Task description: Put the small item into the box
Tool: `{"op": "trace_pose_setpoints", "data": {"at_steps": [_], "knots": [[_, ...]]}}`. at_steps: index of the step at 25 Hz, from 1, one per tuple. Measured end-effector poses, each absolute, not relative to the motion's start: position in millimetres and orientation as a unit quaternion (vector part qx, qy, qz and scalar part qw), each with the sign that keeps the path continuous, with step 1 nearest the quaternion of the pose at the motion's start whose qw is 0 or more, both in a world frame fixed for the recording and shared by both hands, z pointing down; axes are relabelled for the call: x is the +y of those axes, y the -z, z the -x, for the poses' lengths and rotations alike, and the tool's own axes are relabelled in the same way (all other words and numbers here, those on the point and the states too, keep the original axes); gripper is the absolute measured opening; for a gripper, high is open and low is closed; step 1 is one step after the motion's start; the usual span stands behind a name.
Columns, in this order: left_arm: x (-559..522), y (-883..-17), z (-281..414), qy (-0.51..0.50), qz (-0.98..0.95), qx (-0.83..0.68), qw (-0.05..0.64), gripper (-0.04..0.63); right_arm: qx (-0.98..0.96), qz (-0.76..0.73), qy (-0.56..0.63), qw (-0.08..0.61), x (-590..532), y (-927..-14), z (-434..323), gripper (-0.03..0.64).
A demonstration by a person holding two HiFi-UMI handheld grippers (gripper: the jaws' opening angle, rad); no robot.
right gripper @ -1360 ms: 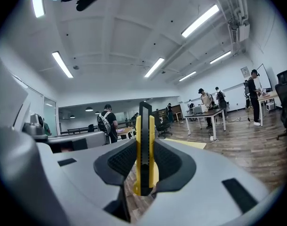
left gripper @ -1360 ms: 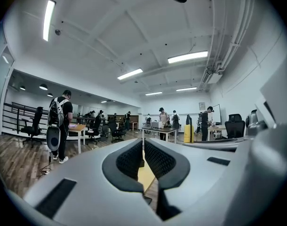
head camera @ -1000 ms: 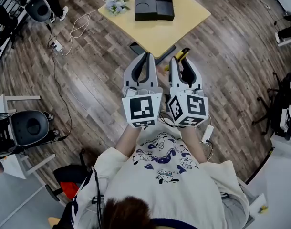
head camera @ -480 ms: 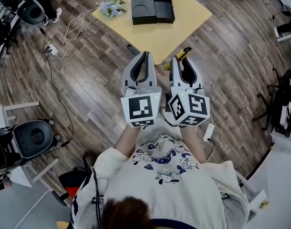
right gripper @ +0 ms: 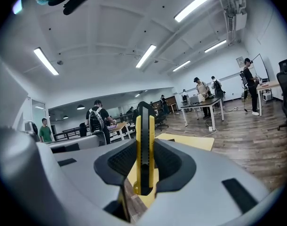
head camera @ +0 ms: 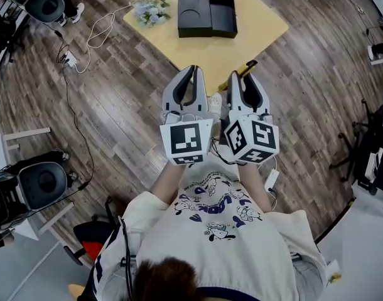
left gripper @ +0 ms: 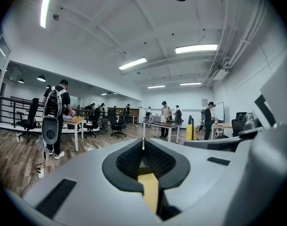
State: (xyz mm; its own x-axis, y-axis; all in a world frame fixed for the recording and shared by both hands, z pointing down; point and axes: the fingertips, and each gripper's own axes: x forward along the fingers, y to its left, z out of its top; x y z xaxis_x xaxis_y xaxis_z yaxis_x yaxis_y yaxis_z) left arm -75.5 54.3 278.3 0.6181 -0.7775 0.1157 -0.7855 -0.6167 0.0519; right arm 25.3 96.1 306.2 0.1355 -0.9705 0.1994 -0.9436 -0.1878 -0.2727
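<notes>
A black box [head camera: 207, 13] lies open in two halves on the yellow table [head camera: 257, 27] ahead of me. My right gripper [head camera: 243, 78] is held above the wooden floor, short of the table's near corner. It is shut on a slim yellow and black utility knife [head camera: 246, 68], which stands upright between the jaws [right gripper: 144, 145] and sticks out past their tips. My left gripper [head camera: 193, 72] hangs beside it at the same height. In the left gripper view [left gripper: 143, 142] its tips meet with nothing between them.
A small bunch of flowers [head camera: 151, 8] lies on the table's left corner. Cables and a power strip [head camera: 72, 58] trail over the floor at the left. Office chairs [head camera: 37, 180] stand at the left. Several people and desks show far off in both gripper views.
Both grippers keep the same pose side by side. The view has shifted slightly, so the table and box sit a little more to the right.
</notes>
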Motion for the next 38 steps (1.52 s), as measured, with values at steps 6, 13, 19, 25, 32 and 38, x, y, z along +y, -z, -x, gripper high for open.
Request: {"op": "trace_pose_setpoints", "data": {"at_steps": [6, 13, 19, 25, 32, 38], "knots": [[11, -279, 56, -0.044, -0.888, -0.455, 0.046, 0.025, 0.648, 0.741, 0.171, 0.041, 49, -308, -49, 0.129], [-42, -287, 30, -0.054, -0.877, -0.475, 0.051, 0.025, 0.660, 0.727, 0.184, 0.035, -11, -315, -80, 0.129], [-93, -287, 6, -0.063, -0.868, -0.490, 0.057, 0.025, 0.666, 0.718, 0.200, 0.026, -66, -318, -108, 0.129], [-135, -291, -20, -0.073, -0.860, -0.501, 0.063, 0.025, 0.670, 0.710, 0.215, 0.016, -113, -324, -136, 0.129], [-174, -311, -42, -0.093, -0.849, -0.513, 0.086, 0.025, 0.671, 0.700, 0.246, -0.011, -155, -347, -162, 0.129], [-196, -340, -61, -0.114, -0.842, -0.514, 0.114, 0.025, 0.671, 0.688, 0.276, -0.034, -181, -377, -175, 0.129]]}}
